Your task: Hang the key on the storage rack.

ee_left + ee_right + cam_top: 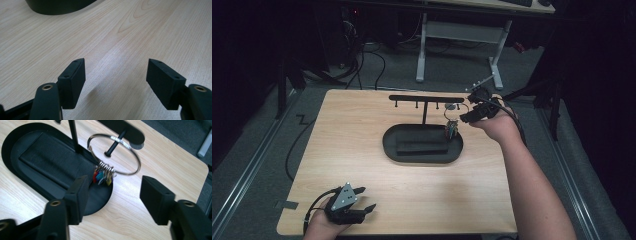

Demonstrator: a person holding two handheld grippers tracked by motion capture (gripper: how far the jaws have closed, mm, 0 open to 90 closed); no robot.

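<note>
my right tongs (113, 192) stand spread wide with nothing between the pads, just short of the key ring (113, 155). the ring hangs on the end peg (113, 146) of the black rack (424, 98), and its bunch of coloured keys (103, 176) dangles below it, over the right end of the oval tray (392, 150). so i judge the main job done: the ring is on its peg and let go, free of my grip. what i think is left is only to draw the right hand (497, 127) clear without brushing the ring, since the tongs point right at it and a nudge could swing it or slip it off the peg's end.

my left tongs (116, 82) are also released, jaws wide apart over bare wood, holding nothing. in the high view they sit at the near left corner of the tabletop (362, 115), well apart from the rack.

further out: the rack's post (424, 112) rises from the tray, which carries a flat dark pad (55, 160). the other pegs look bare, though they are small from above. nothing else stands on the tabletop, so the path back toward me is open; beyond the far edge are a white desk frame (459, 47) and loose cables (377, 60) on the floor.
</note>
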